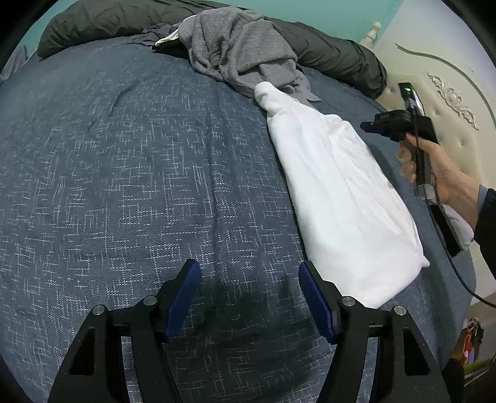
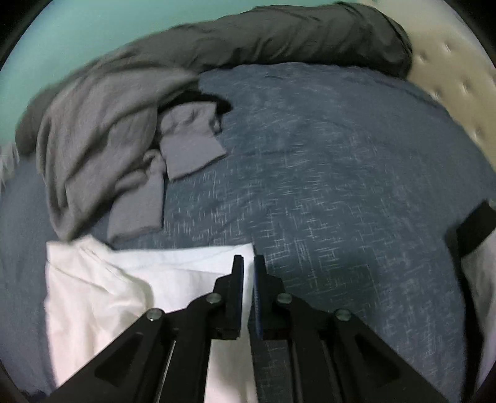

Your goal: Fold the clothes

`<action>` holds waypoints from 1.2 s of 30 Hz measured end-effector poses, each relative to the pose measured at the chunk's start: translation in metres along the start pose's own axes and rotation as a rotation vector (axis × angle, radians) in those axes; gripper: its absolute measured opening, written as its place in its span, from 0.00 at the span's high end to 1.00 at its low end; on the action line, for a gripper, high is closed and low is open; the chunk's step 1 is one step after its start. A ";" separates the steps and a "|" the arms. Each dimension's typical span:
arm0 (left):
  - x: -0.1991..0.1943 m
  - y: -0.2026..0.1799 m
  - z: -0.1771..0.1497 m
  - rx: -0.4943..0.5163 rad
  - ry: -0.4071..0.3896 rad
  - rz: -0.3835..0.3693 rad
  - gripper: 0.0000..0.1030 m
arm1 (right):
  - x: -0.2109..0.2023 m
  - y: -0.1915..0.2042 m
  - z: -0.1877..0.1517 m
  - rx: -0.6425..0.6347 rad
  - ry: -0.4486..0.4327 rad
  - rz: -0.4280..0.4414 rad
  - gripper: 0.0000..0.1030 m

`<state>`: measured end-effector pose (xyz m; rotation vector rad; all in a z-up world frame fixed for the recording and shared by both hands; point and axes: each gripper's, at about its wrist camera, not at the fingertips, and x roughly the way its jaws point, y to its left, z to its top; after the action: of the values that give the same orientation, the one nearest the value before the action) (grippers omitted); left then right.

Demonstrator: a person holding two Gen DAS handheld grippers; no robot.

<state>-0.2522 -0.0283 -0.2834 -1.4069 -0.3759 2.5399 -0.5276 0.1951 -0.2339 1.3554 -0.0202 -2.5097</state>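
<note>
A white garment (image 1: pixel 341 198), folded into a long strip, lies on the blue bedspread (image 1: pixel 124 155) to the right of my left gripper (image 1: pixel 248 279). That gripper hovers open over bare bedspread with nothing between its blue pads. A hand holds my right gripper (image 1: pixel 367 125) just beyond the garment's far side. In the right wrist view, the right gripper (image 2: pixel 248 263) sits over the white garment's (image 2: pixel 124 294) right edge. Its jaws stand a narrow slit apart and grip nothing. A heap of grey clothes (image 1: pixel 238 52) (image 2: pixel 102 139) lies behind the garment.
A dark grey duvet (image 1: pixel 108 21) (image 2: pixel 279 40) is rolled along the far edge of the bed. A cream tufted headboard (image 1: pixel 449 77) stands at the right. A black and pale item (image 2: pixel 474 229) lies at the bed's right edge. A cable trails from the right gripper.
</note>
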 end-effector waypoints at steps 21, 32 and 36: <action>0.004 0.001 -0.001 -0.005 0.011 0.002 0.32 | 0.017 0.025 -0.015 -0.187 0.014 -0.040 0.98; 0.004 0.001 -0.001 0.000 0.012 0.006 0.32 | 0.026 0.023 -0.006 -0.210 0.004 -0.126 0.98; 0.004 0.004 0.000 -0.008 0.012 0.006 0.32 | 0.041 0.020 -0.009 -0.217 0.035 -0.139 0.99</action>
<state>-0.2548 -0.0306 -0.2882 -1.4274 -0.3810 2.5366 -0.5365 0.1661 -0.2687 1.3528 0.3552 -2.5106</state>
